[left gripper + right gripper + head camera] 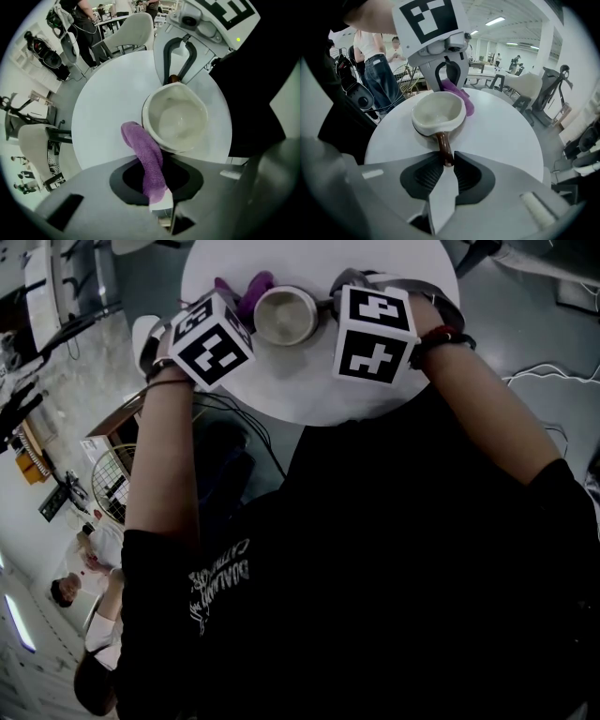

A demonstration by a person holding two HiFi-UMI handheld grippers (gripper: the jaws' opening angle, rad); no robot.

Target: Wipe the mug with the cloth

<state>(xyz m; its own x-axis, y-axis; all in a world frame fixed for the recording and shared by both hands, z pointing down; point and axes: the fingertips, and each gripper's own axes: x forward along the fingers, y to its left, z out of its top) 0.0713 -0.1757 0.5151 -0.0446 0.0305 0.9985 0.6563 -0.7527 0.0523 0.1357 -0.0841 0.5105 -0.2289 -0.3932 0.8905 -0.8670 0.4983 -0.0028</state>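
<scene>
A cream mug (286, 315) with a brown handle (444, 145) stands on the round white table (403, 268). My right gripper (446, 161) is shut on the end of that handle, at the mug's right in the head view. My left gripper (159, 201) points straight down at the mug's left and is shut on a purple cloth (145, 154). The cloth hangs from the jaws and lies against the outer wall of the mug (176, 117). In the right gripper view the cloth (459, 96) shows behind the mug (438, 110). The mug's inside looks empty.
White chairs (133, 30) (529, 84) stand round the table (108, 103). People (375, 65) stand beyond it, next to a wire basket (112, 479). Cables (553, 376) lie on the floor at the right. The table's near edge is close to my body.
</scene>
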